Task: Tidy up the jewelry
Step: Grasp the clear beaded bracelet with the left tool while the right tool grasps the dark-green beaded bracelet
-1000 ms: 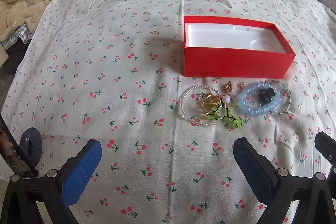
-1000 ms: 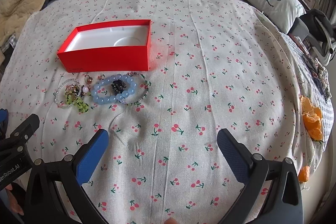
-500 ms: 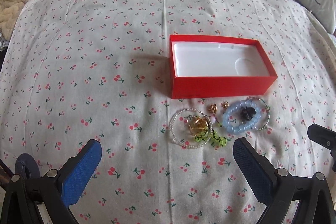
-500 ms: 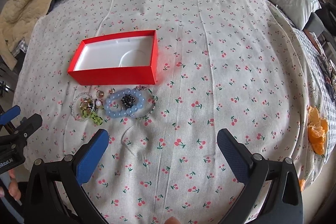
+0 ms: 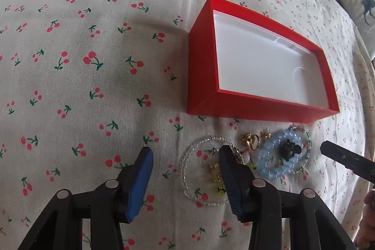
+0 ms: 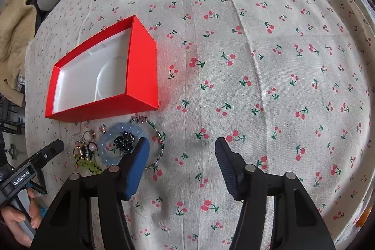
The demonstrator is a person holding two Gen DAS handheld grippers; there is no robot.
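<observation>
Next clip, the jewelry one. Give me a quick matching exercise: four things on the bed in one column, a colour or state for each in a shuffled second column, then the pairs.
1. box
2. large-bead bracelet
3. clear bead loop
4. left tongs

A. pale blue, ringed round a black piece
B. red outside, white inside, empty
C. open, nothing held
D. partly behind a blue finger pad

Pairs: 1-B, 2-A, 3-D, 4-C

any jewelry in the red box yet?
No. The red box shows only its bare white lining; the blue bead bracelet and the other pieces lie on the cherry-print cloth beside it.
</observation>
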